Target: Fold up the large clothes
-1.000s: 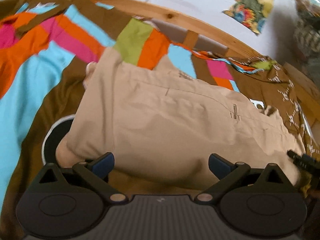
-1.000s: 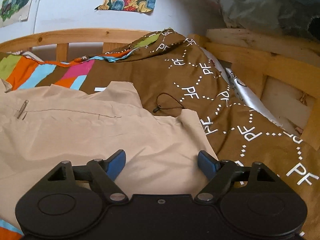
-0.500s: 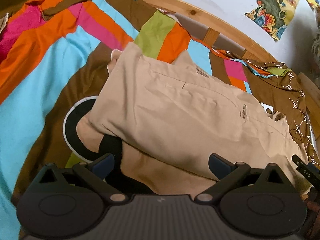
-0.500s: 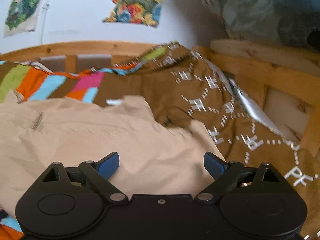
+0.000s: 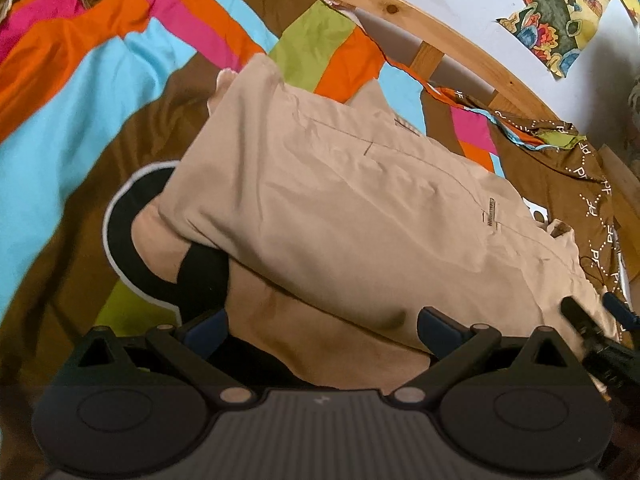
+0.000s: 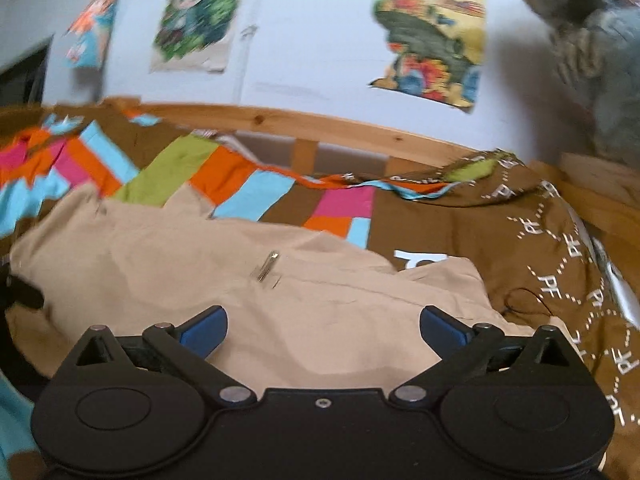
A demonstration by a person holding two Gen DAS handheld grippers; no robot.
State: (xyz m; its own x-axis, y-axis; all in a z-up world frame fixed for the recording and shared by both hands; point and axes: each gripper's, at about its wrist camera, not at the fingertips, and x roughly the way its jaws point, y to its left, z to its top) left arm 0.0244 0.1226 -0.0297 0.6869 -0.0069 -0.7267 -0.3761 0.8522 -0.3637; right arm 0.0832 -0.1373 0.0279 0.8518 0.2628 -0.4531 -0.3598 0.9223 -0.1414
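Observation:
A beige garment [image 5: 352,216] with a small metal zipper pull [image 5: 490,214] lies folded over on the bed, its upper layer draped across a lower flap. My left gripper [image 5: 322,330] hovers open at its near edge, nothing between the blue pads. The same beige garment [image 6: 304,312] fills the lower middle of the right wrist view, where my right gripper [image 6: 322,328] stands open just above it, empty. The right gripper's tip [image 5: 588,328] shows at the left view's right edge.
The garment rests on a bedspread [image 5: 80,92] of brown, blue, orange, pink and green patches. A wooden bed rail [image 6: 320,132] runs along the far side. Brown fabric with white "PF" lettering [image 6: 552,264] is bunched at the right. Posters [image 6: 432,32] hang on the white wall.
Both grippers have drawn back and up from the garment, staying open. The right view has swung left and tilted up, showing more wall. More bedspread shows in the left view.

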